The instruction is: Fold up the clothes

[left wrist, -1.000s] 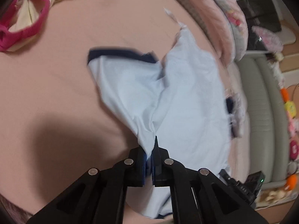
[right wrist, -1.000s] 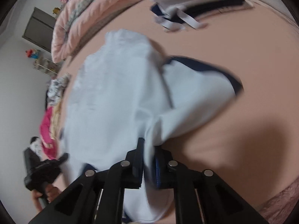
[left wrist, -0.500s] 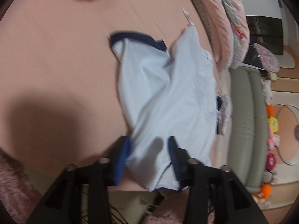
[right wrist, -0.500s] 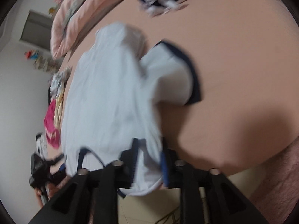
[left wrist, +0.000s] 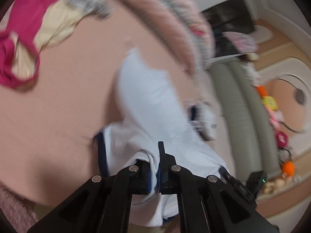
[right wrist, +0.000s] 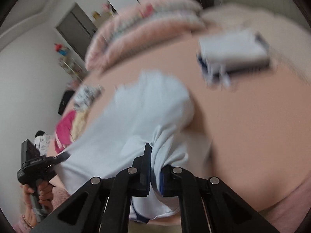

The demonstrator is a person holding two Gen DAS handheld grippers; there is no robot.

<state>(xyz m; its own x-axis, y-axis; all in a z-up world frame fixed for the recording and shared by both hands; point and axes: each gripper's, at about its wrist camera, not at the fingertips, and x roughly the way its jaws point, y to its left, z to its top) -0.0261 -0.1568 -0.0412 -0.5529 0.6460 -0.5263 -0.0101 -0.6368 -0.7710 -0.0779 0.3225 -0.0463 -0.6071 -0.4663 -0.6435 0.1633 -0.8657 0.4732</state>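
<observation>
- The left gripper (left wrist: 155, 167) is clenched on the near edge of the pale blue shirt with navy trim (left wrist: 147, 104).
- The right gripper (right wrist: 155, 167) likewise pinches a bunched fold of that shirt (right wrist: 140, 120), which hangs from both over the peach bedsheet (left wrist: 68, 97).
- Counted: one shirt held, one folded stack of white and navy clothes (right wrist: 233, 54), one magenta and cream garment heap (left wrist: 29, 35).
- Half a second ago both jaws stood apart around the hem; now they are closed and the cloth is raised.

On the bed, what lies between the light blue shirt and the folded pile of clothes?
Only bare pink sheet. The right wrist view shows it between the light blue shirt and the folded pile.
</observation>
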